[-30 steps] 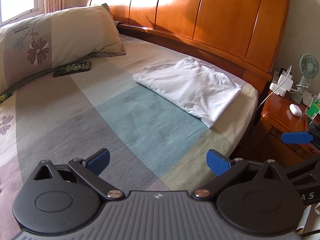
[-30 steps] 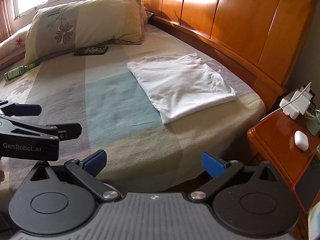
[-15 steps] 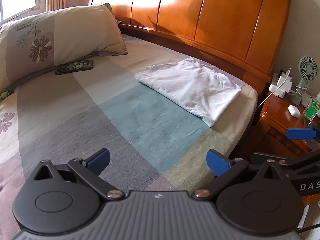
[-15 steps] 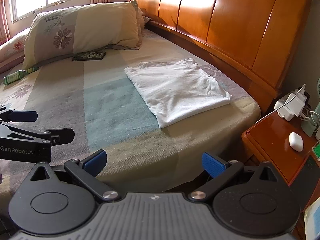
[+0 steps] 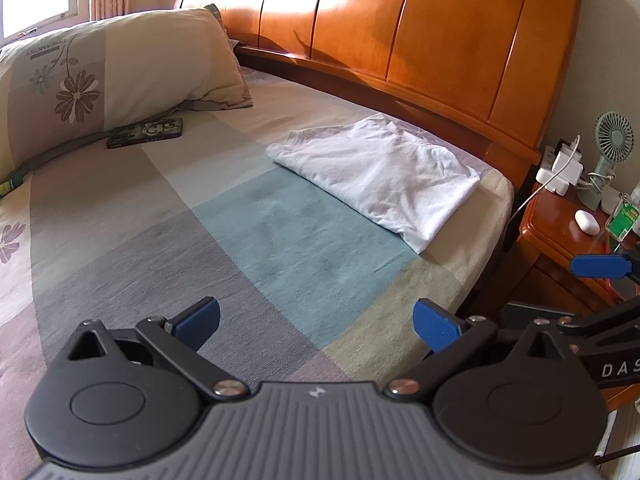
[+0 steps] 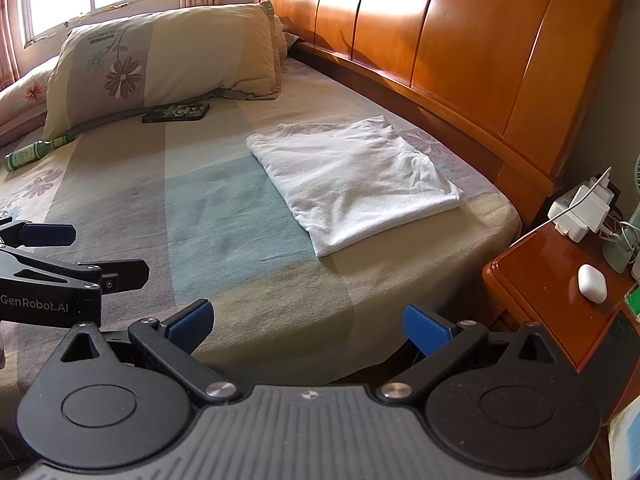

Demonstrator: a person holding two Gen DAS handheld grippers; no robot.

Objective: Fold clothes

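Observation:
A white garment (image 5: 380,174) lies folded into a flat rectangle on the bed, close to the wooden headboard (image 5: 420,28); the right wrist view shows the same white garment (image 6: 352,182). My left gripper (image 5: 318,320) hovers open over the patchwork bedspread, well short of the garment, with nothing between its blue pads. My right gripper (image 6: 308,322) is open too, held back near the bed's edge and empty. Each view catches the other gripper's blue fingers at its side.
A floral pillow (image 5: 112,76) leans at the head of the bed, with a dark flat case (image 5: 146,133) before it and a green bottle (image 6: 34,152) to the left. The bedside table (image 6: 560,280) holds chargers, a white earbud case (image 6: 592,283) and a small fan (image 5: 612,148).
Both grippers have drawn back and away from the bed slightly, so the folded garment looks farther off. Both stay open and empty.

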